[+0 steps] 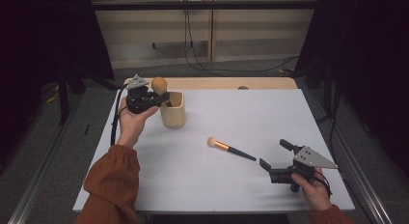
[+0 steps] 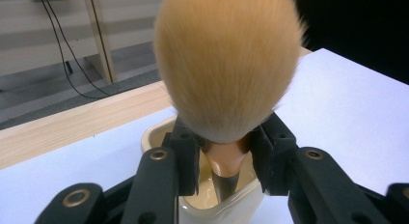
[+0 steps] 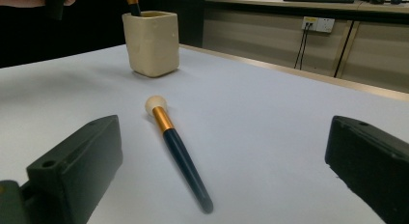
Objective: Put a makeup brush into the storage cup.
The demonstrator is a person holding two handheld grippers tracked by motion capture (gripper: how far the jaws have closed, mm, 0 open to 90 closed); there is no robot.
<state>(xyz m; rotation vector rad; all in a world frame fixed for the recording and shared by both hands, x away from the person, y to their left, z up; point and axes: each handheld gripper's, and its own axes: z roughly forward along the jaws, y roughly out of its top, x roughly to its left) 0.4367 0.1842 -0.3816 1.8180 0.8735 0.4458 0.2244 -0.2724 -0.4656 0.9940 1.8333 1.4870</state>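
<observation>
Up at the upper left of the high view, on the white table (image 1: 270, 113), stands the cream cup (image 1: 173, 113). Over it, the left gripper (image 1: 161, 99) is clamped on a fluffy brush (image 2: 226, 64), handle down inside. At lower right the right gripper (image 1: 275, 154) gapes empty; a small brush (image 1: 230, 148) lies mid-frame.
</observation>
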